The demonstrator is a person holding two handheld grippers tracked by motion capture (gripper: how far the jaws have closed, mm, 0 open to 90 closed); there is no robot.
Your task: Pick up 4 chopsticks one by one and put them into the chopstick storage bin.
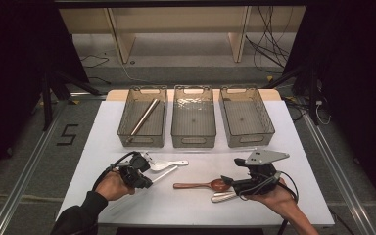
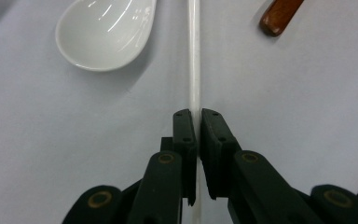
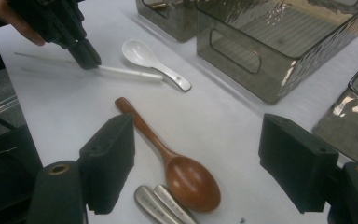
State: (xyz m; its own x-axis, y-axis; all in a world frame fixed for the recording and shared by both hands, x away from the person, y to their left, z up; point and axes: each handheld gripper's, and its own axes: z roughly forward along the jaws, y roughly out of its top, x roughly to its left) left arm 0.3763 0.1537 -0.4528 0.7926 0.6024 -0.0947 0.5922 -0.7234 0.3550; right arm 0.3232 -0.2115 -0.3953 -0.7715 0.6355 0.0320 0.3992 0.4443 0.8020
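Left gripper [image 2: 195,116] pinching white chopstick [image 2: 194,60] flat on white table [image 1: 254,205] — beside white spoon [image 2: 103,33]. Right gripper [image 3: 200,158] spread wide, hovering over wooden spoon [image 3: 192,179] — apart from chopstick.

Three bins [image 1: 193,139] are lined up at the table's [image 1: 103,127] far side, chopsticks [image 1: 144,116] lying in the left one. Nearer (left to right) are placed a chopstick [image 2: 194,56], a soup spoon [image 1: 169,164] behind it, and a wooden spoon [image 1: 200,185].

Your left hand-held gripper [image 1: 146,166] pinches a white stick [image 1: 165,174] beside a white spoon [image 1: 169,164]; your right hand-held gripper [image 1: 230,185] hovers, jaws apart, over a wooden spoon [image 1: 200,185] on the tabletop [image 1: 186,203].
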